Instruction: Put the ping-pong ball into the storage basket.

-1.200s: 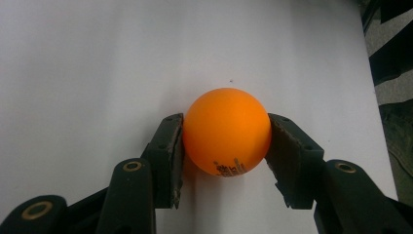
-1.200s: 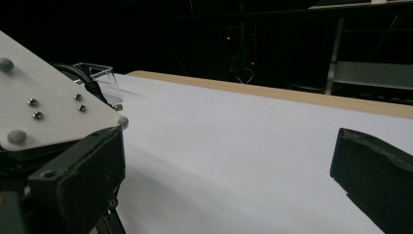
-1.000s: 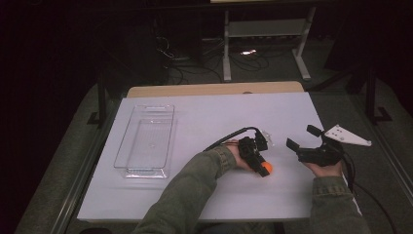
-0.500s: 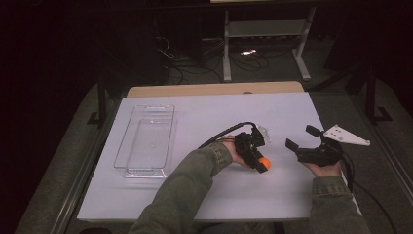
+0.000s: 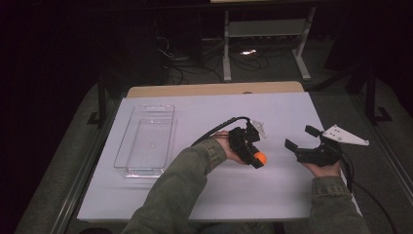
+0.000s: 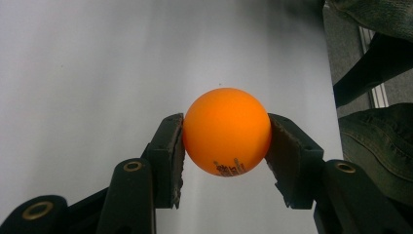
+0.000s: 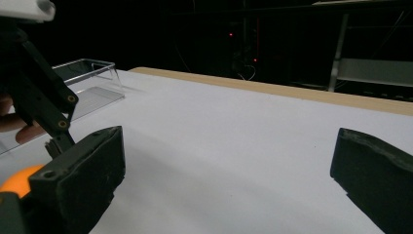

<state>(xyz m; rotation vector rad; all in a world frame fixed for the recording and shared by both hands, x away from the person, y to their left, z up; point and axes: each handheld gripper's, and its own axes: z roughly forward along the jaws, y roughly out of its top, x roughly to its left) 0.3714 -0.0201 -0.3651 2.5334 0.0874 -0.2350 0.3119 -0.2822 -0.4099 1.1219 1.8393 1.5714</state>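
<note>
Left gripper view: orange ball point(image 6: 227, 132) clamped between left gripper point(image 6: 226, 146) jaws, above white table point(image 6: 87, 73); right gripper point(image 5: 303, 138) jaws wide apart, holding nothing, near ball's right; clear tray point(image 5: 146, 139) well left

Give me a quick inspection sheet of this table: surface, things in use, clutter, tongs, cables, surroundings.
Surface: white table top, bare in the middle.
Job's things: orange ball; clear tray, nothing inside.
Clutter: nothing seen.
Tongs: left tongs shut on the ball, lifted off the table; right tongs open, holding nothing.
Cables: black cable trailing from the left tongs; loose cables on the floor.
Surroundings: dark room, white frame legs behind.
</note>
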